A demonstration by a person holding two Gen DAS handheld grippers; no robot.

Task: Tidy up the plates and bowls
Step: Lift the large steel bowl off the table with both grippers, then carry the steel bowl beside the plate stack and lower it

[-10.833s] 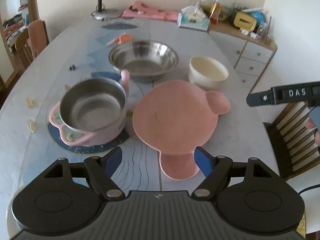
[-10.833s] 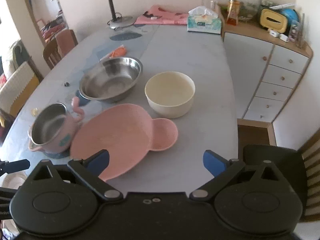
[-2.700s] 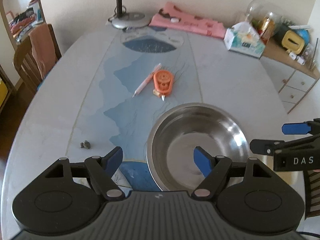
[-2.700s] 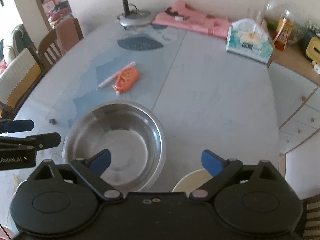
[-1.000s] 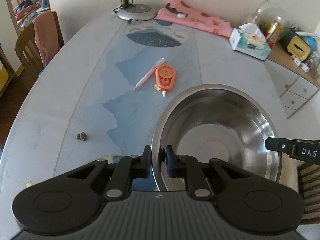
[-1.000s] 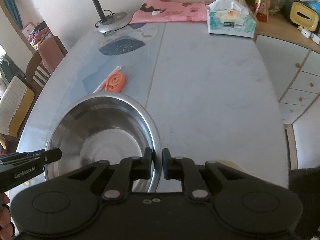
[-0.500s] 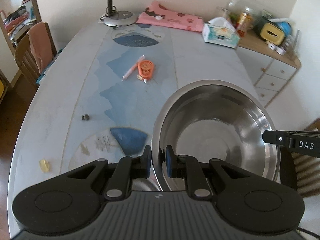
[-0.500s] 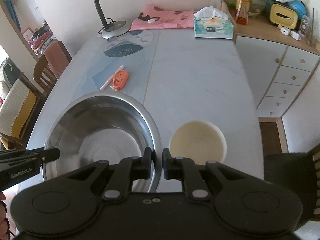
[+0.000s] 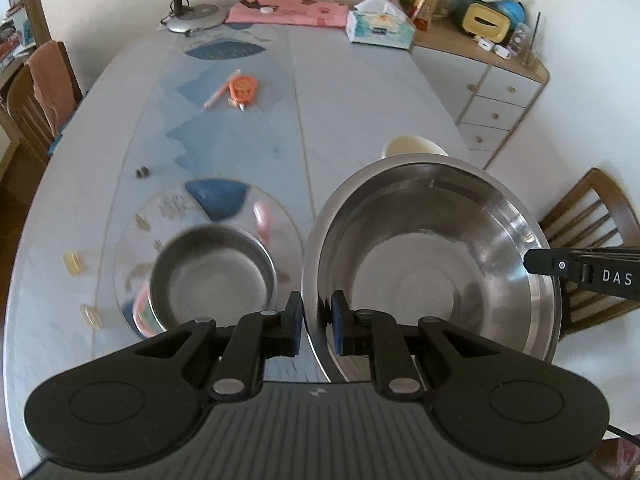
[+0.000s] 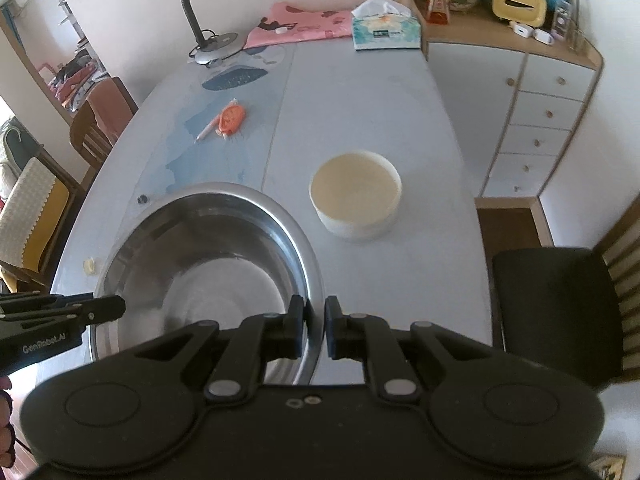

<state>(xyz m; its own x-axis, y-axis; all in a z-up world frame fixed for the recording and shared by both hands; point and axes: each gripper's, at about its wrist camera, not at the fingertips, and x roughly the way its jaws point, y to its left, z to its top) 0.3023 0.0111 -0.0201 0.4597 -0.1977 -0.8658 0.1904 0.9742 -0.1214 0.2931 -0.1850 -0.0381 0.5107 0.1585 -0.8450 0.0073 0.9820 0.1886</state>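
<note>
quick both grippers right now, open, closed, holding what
Left hand-held gripper: closed on the rim of the large steel bowl.
Right hand-held gripper: closed on the opposite rim of the same bowl.

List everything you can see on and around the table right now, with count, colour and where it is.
Steel bowl: one, silver, lifted over the table, both grippers clamped on opposite rims.
Small steel pot: one, silver in a pink shell, near left table edge.
Cream bowl: one, right side of the table.
Table: one, pale grey-blue.
Orange tape dispenser: one, mid-table, beside a pen.
Tissue box: one, teal, far end.
Desk lamp: one, grey, far end.
Pink cloth: one, far end.
Drawer cabinet: one, white, right.
Left gripper: black, shut on rim.
Right gripper: black, shut on rim.
</note>
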